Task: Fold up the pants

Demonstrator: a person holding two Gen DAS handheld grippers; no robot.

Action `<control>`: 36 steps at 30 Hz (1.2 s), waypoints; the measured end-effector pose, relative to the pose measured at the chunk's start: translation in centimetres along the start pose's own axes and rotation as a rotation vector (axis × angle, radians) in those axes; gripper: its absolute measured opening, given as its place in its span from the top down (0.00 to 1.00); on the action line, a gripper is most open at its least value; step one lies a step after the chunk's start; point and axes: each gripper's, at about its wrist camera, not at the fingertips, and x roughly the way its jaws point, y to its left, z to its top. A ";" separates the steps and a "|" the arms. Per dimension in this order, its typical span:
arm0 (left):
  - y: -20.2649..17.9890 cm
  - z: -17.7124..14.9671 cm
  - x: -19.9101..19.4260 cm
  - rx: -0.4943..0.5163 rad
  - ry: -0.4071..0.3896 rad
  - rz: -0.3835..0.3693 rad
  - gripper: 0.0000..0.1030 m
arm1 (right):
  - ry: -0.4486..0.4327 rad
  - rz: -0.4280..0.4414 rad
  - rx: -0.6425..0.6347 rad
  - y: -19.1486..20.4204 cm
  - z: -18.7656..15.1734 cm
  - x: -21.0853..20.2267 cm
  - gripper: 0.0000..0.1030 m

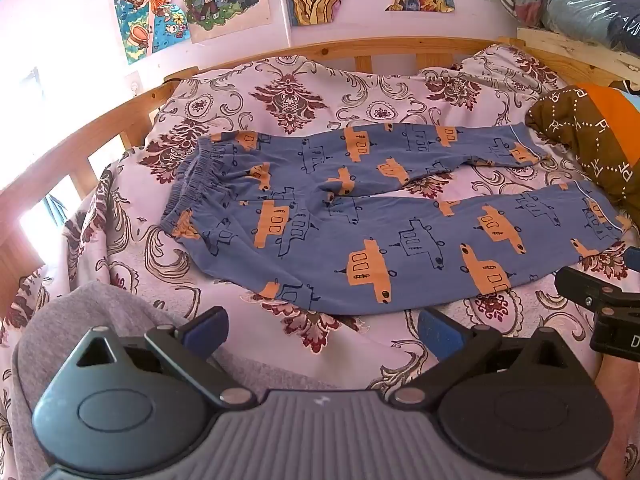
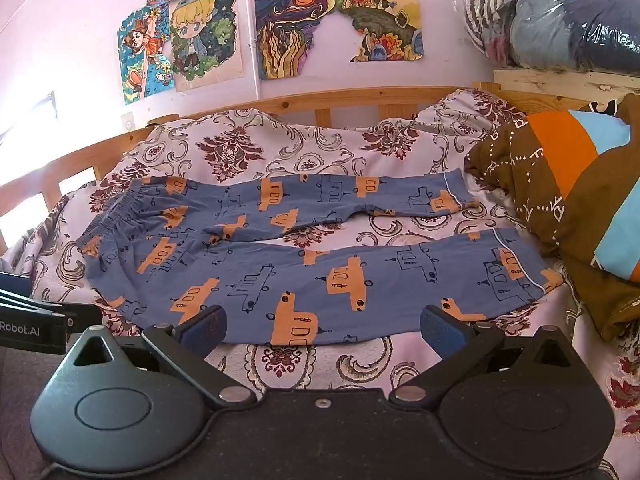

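Note:
Blue pants (image 1: 360, 216) with orange and outlined vehicle prints lie flat on the bed, waistband to the left, both legs spread apart to the right. They also show in the right wrist view (image 2: 320, 264). My left gripper (image 1: 320, 330) is open and empty, hovering just in front of the near leg's lower edge. My right gripper (image 2: 322, 330) is open and empty, its fingertips at the near leg's front edge. The right gripper's body shows at the right edge of the left wrist view (image 1: 600, 300).
A floral bedspread (image 1: 280, 92) covers the bed inside a wooden rail (image 1: 340, 46). A brown and orange blanket (image 2: 568, 200) lies by the leg cuffs. A grey garment (image 1: 92, 320) lies near left. Bagged clothes (image 2: 560, 12) sit on a shelf.

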 end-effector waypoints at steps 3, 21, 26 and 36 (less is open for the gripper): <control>0.0 0.0 0.0 0.000 0.000 0.000 0.00 | 0.001 0.000 0.000 0.0 0.0 0.0 0.01; 0.0 0.0 0.0 0.001 0.001 0.001 0.00 | 0.001 -0.001 0.000 0.0 0.0 0.0 0.01; 0.0 0.0 0.0 0.001 0.001 0.001 0.00 | 0.002 -0.001 0.000 0.0 0.0 0.0 0.01; 0.0 0.0 0.0 0.002 0.001 0.001 0.00 | -0.003 -0.008 0.003 0.0 0.0 0.0 0.01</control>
